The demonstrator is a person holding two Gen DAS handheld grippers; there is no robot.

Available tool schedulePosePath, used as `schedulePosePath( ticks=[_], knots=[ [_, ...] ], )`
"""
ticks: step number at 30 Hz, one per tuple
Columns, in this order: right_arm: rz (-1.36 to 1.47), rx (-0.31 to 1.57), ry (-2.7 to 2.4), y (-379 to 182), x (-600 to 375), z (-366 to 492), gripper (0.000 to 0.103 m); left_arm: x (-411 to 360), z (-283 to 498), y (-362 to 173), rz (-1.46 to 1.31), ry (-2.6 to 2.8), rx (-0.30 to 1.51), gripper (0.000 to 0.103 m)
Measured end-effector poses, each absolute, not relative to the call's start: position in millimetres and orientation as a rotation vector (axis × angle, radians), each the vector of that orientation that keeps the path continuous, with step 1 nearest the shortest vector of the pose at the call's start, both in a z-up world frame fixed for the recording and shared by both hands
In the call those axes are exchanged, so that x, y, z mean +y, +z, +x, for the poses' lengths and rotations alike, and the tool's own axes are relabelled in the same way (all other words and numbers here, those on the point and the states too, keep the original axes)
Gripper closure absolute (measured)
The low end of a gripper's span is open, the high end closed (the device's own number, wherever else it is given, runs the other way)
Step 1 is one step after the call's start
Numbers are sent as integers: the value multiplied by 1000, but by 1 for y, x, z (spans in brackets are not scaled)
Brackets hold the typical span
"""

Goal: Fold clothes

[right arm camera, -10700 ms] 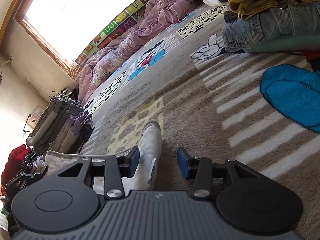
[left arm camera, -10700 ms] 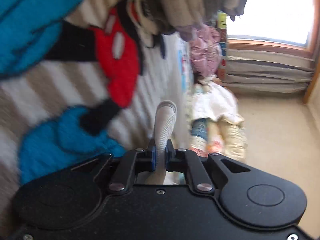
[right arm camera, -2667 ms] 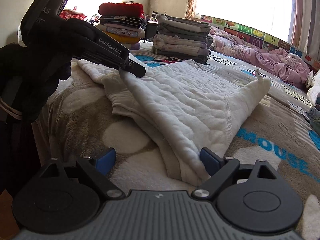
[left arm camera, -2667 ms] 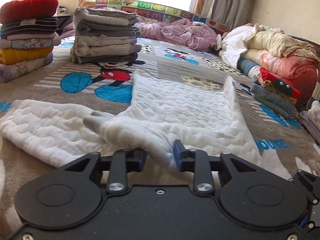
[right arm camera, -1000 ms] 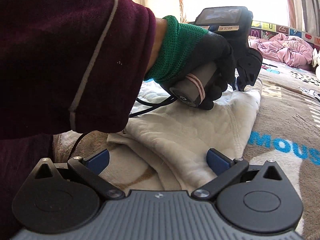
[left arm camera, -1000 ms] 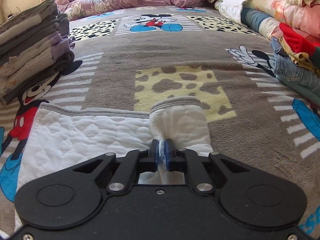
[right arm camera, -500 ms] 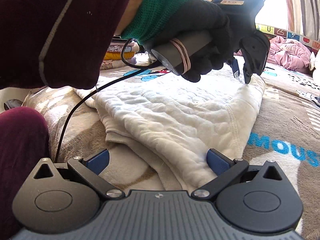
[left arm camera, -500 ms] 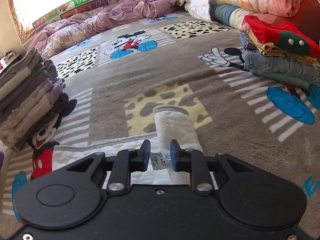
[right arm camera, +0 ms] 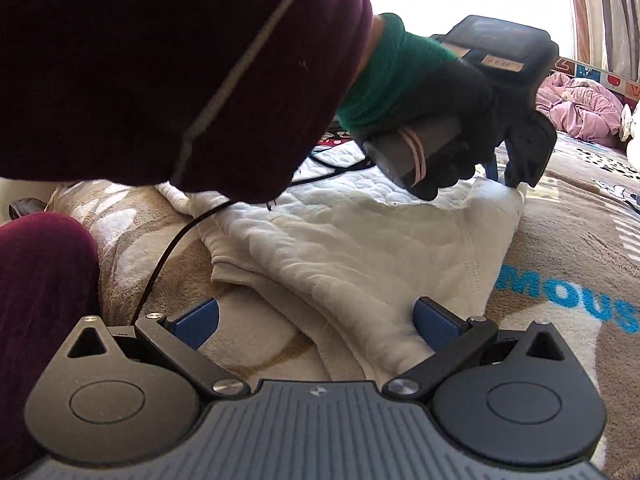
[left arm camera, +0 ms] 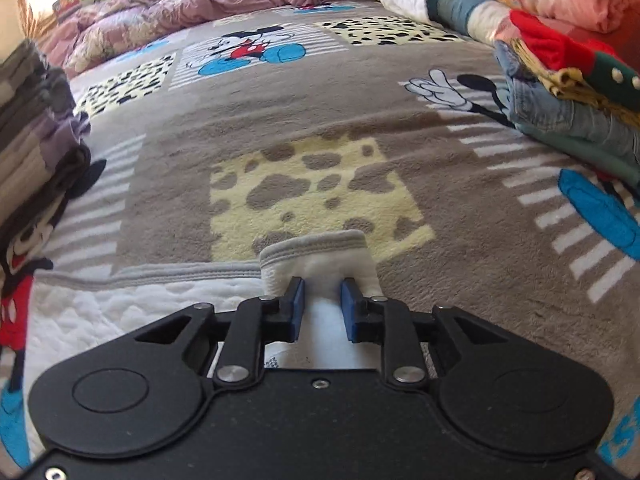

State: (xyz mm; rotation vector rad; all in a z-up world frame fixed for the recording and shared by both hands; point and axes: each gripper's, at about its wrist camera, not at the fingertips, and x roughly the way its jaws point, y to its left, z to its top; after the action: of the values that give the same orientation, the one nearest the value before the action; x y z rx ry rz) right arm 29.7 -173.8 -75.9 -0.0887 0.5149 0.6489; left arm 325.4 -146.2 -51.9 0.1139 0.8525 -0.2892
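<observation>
White quilted garment (right arm camera: pixel 360 240) lies spread on the cartoon-print blanket (left arm camera: pixel 320 120) covering the bed; all positions below are referenced to this garment.

Left gripper (left arm camera: pixel 322 306): jaws have just been opening and now stand slightly apart. The grey-trimmed cuff (left arm camera: pixel 316 250) of the garment's sleeve lies between them and pokes out just beyond the blue pads (left arm camera: pixel 297 304); a gap shows on each side of the cloth, so the pads do not appear to press it. A small white label is visible under the left jaw. In the right wrist view, the gloved left hand (right arm camera: pixel 452 120), with green knit wrist and dark maroon sleeve (right arm camera: pixel 160 72), holds this gripper tilted down at the garment's far corner.

Right gripper (right arm camera: pixel 316 328): jaws wide open, nothing gripped. It sits low at the near edge of the garment; the folded near corner reaches in between the pads, close to the right pad (right arm camera: pixel 436 326), contact not clear. A black cable (right arm camera: pixel 168 256) runs across the blanket on the garment's left side.

Surroundings: stack of folded grey and purple clothes (left arm camera: pixel 36 140) to the left of the garment; pile with jeans and red cloth (left arm camera: pixel 560 92) to its right; crumpled purple bedding (left arm camera: pixel 208 4) well beyond it.
</observation>
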Motion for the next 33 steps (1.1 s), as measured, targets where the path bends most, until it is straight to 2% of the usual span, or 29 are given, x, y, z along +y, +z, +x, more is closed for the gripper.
schedulePosePath(
  ticks=[11,20,22,23,24,28,33],
  knots=[
    [-82,518,647,-78,-176,27,0,-130,327,-63,-51,-290,840,80],
    [-131,497,618,-79,-170,25,0,-147,321,-40,94,-280,879,79],
    [-125,486,618,-79,-172,23,0,-141,309,-28,92,-289,864,72],
    [-125,480,619,-79,-173,22,0,-138,303,-22,91,-294,855,59],
    [-123,474,620,-79,-174,20,0,-133,295,-16,79,-295,840,55],
    [-117,437,628,-74,-178,13,0,-105,252,9,32,-307,793,54],
    [-137,375,672,-62,-176,-3,1,-51,176,28,-68,-293,715,44]
  ],
)
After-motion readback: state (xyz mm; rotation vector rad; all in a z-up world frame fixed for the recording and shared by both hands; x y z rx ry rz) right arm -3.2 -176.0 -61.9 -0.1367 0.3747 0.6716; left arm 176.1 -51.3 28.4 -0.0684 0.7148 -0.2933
